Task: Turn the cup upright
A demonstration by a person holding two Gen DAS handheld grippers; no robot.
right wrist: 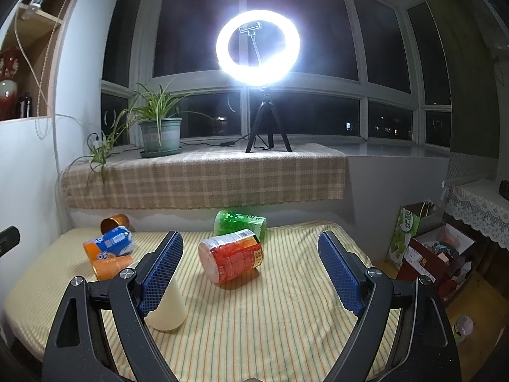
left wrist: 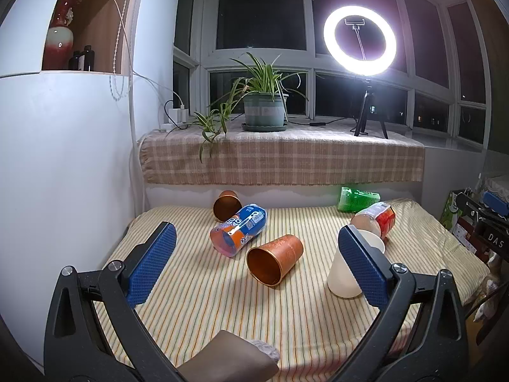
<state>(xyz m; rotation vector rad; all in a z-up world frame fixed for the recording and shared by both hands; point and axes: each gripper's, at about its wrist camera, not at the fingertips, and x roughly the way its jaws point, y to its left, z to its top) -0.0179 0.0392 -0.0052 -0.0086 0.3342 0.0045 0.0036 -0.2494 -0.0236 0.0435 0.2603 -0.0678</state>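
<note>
left gripper [left wrist: 257, 261]: spread wide, empty
right gripper [right wrist: 251, 270]: spread wide, empty
copper cup [left wrist: 274, 259]: on its side, left view centre, mouth toward 7 o'clock
advice: pinch mid-wall, rotate base down

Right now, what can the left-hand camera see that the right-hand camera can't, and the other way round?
Only the left wrist view shows the open mouth of the big copper cup lying on its side, and the left gripper, open and empty.

Only the right wrist view shows the green paper bag and red box beside the bed, and the right gripper, also open.

Both show the ring light, potted plant, blue-and-orange cup, red cup and white cup standing mouth-down.
</note>
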